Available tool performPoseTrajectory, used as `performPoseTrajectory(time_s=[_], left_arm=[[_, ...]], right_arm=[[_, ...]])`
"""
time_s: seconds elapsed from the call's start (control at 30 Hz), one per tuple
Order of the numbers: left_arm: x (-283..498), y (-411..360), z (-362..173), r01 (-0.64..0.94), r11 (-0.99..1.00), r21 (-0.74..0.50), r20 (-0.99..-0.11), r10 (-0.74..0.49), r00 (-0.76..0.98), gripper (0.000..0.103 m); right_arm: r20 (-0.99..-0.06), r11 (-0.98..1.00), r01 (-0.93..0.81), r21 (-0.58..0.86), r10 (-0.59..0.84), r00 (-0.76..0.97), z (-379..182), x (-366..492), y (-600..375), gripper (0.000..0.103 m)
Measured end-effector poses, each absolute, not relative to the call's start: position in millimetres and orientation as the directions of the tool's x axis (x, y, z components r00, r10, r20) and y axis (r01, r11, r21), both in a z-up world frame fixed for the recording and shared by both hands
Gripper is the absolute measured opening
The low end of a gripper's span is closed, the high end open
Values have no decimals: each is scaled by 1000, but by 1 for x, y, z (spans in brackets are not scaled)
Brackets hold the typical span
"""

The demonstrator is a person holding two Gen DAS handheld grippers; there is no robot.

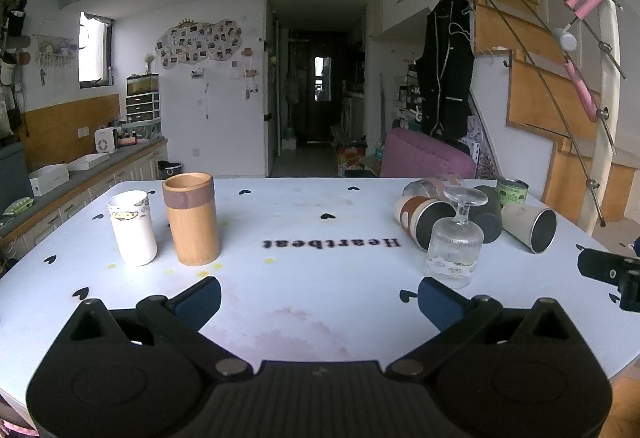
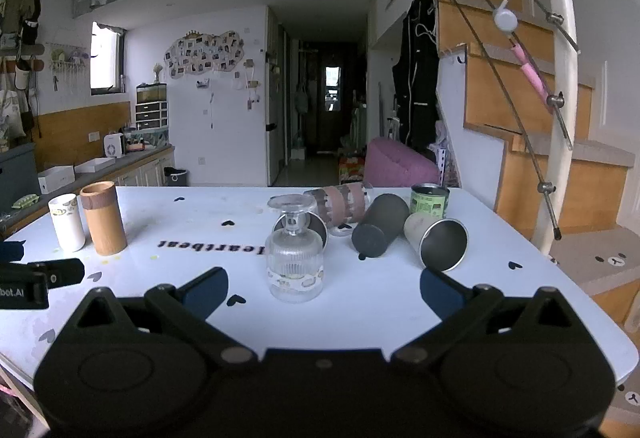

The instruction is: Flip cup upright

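Note:
A clear ribbed stemmed glass point(image 1: 454, 240) stands upside down on the white table point(image 1: 312, 302), foot up. In the right wrist view the glass point(image 2: 295, 258) is just ahead between my fingers. Behind it several cups lie on their sides: a cream steel-lined cup point(image 2: 438, 240), a dark tumbler point(image 2: 380, 226), a brown-banded cup point(image 2: 340, 204). My left gripper point(image 1: 318, 300) is open and empty, left of the glass. My right gripper point(image 2: 324, 292) is open and empty, close in front of the glass.
A bamboo cup point(image 1: 192, 218) and a white cup point(image 1: 132, 228) stand upright at the left. A green can point(image 2: 430, 200) stands at the back right. The table's right edge drops to wooden stairs point(image 2: 560, 158). The right gripper shows at the left wrist view's right edge point(image 1: 612, 272).

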State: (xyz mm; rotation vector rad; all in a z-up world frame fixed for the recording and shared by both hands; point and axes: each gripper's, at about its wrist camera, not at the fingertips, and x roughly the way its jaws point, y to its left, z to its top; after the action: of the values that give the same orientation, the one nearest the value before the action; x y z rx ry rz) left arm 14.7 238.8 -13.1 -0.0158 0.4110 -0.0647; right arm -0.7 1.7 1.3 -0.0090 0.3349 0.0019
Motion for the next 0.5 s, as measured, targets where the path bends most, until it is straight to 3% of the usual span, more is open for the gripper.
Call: performPoseTrajectory(time_s=[0.5], left_arm=[[14,240,-16,65,998,-27,-402,-70,913,103]], right_arm=[[-331,1000,-3,-7,1,943,-4,-1,3,103]])
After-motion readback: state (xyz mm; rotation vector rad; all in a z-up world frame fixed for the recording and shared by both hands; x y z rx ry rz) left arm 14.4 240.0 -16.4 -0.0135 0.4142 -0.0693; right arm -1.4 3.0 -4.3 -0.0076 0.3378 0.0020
